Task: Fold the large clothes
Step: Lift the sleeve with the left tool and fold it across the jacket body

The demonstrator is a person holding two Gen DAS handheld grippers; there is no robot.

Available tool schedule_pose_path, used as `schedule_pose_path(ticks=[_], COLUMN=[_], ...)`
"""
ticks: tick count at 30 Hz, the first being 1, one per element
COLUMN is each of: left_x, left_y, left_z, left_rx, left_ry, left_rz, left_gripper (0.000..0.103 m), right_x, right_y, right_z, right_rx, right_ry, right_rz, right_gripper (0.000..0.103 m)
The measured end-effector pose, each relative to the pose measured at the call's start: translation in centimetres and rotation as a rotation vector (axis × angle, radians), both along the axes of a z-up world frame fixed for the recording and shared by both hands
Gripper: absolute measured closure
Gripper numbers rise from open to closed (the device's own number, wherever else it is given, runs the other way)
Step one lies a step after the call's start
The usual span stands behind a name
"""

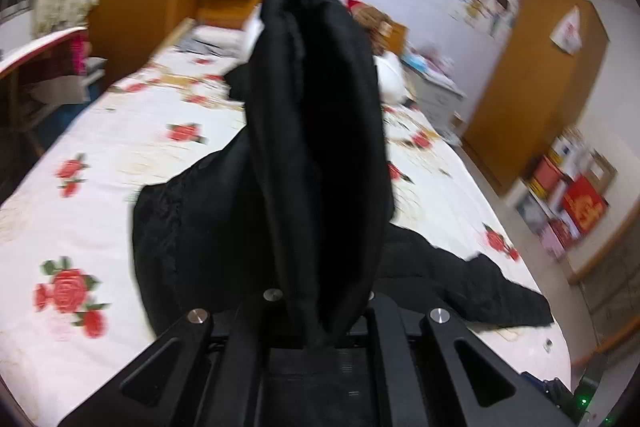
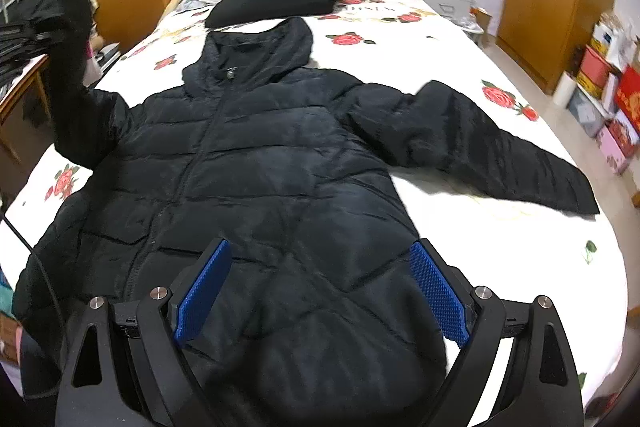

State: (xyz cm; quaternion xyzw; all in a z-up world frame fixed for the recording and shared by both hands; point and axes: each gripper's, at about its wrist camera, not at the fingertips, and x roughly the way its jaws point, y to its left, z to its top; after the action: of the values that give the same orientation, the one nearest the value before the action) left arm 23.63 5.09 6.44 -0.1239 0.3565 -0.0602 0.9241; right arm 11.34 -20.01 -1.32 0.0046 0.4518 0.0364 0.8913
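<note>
Quilted, faintly glossy black cloth jacket (image 2: 280, 167)

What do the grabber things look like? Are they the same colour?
Both are black plastic. The right gripper has two fingers lined with bumpy bright blue pads, and round silver bolts at the hinges. Its frame has triangle-shaped cut-outs. The left gripper has the same black frame, silver bolts and triangle holes; its pads are hidden. A thin black cable runs nearby.

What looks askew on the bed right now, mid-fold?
The black puffer jacket lies unevenly on the floral bed. One sleeve is lifted off the bed, pinched in the left gripper, while the other sleeve lies flat, stretched out sideways. The hood leans off-centre. The right gripper hovers open, holding nothing.
</note>
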Motion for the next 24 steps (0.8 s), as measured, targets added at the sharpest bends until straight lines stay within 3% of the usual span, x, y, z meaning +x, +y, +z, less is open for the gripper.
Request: schedule_pose_path(ticks=[8,16,19,21,24], left_x=[3.7,5.3,5.1,4.8,3.9], left_y=[-9.1,-13.9,-14.6,-14.5,-14.5], left_z=[-6.2,-12.1,-13.5,-13.7,-12.9], left_rx=[-0.015,0.025,0.003,-0.042,-0.078], left_ry=[0.110,0.233,0.268,0.284,0.265], left_rz=[-0.193,-0.275,-0.302,-0.323,-0.347], left_gripper=[0.097,0.096,0.085,0.063,0.045], right_x=[0.3,0.9,0.9,1.0,1.2], right_y=[-3.3,-5.1,-5.1,-4.9,-4.5], right_z=[-1.3,-3.3,-3.2,-2.9,-2.0], right_rx=[0.017,0.037,0.040,0.041,0.039], right_ry=[0.018,0.061,0.061,0.052,0.029], right_rz=[-0.066,-0.105,-0.104,-0.101,-0.096], right_gripper=[0.012,0.012,0.012,0.012,0.012])
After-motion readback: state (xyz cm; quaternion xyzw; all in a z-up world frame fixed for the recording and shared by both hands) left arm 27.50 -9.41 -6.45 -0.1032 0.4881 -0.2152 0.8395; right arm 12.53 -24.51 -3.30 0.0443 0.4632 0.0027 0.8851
